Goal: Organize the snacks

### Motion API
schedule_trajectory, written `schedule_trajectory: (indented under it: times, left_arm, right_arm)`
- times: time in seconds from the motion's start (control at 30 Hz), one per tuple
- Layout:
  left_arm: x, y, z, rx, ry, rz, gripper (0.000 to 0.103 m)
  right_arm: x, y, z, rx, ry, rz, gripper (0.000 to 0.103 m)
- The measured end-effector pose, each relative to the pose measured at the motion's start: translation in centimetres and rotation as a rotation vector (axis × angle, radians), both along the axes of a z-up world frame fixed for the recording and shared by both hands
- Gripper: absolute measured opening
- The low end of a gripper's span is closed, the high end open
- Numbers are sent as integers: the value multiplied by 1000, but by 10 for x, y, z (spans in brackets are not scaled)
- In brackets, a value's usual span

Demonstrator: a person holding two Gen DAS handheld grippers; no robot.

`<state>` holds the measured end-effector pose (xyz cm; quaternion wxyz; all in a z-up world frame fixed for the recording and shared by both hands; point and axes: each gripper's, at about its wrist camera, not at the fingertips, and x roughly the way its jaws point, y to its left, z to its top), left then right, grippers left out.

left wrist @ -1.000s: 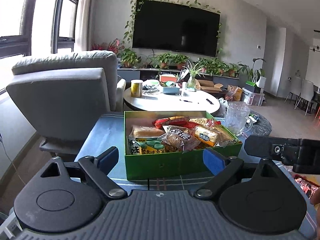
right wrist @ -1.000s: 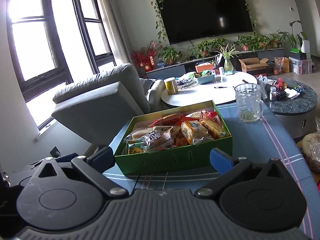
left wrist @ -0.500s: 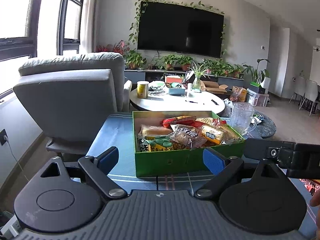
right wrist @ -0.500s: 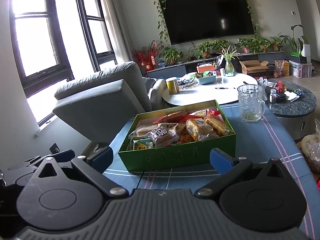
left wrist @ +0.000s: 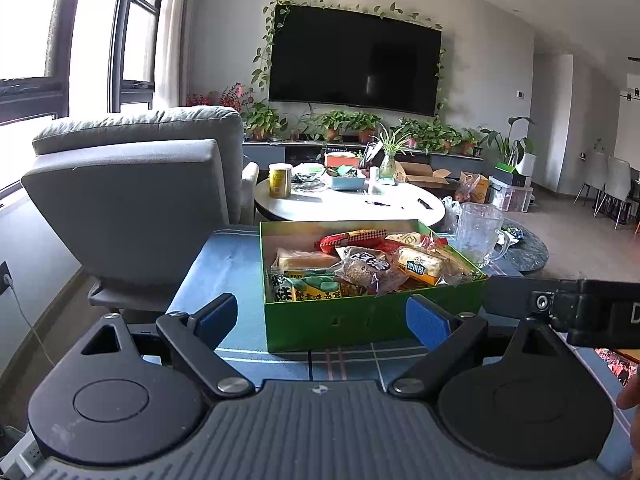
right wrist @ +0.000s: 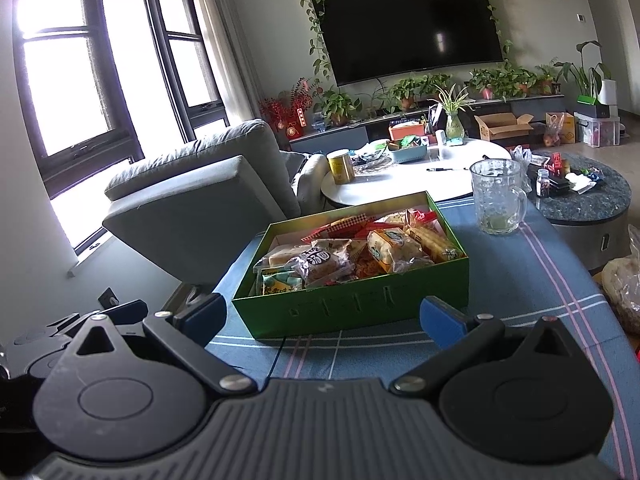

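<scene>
Green box (left wrist: 372, 312) of wrapped snacks (left wrist: 372, 268) sitting on the blue plaid surface (right wrist: 520, 280), just ahead of both grippers. Left gripper (left wrist: 320, 318) and right gripper (right wrist: 320, 318) spread wide, pinching nothing. Light, crinkly, slippery packets, likely crushable; best pinched across a wrapper's sealed end.

Lower snacks (left wrist: 316, 290) hide under upper packets — green box (left wrist: 360, 324) wall covers them.
</scene>
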<state>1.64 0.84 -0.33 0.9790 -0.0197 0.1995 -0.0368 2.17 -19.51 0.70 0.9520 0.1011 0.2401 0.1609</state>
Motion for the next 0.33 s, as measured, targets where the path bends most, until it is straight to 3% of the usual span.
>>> schedule_trajectory:
  times: [0.33]
  left_arm:
    - [0,0,0,2,0,2,91]
  right_arm:
    - [-1,2,-2,-2,2,3,80]
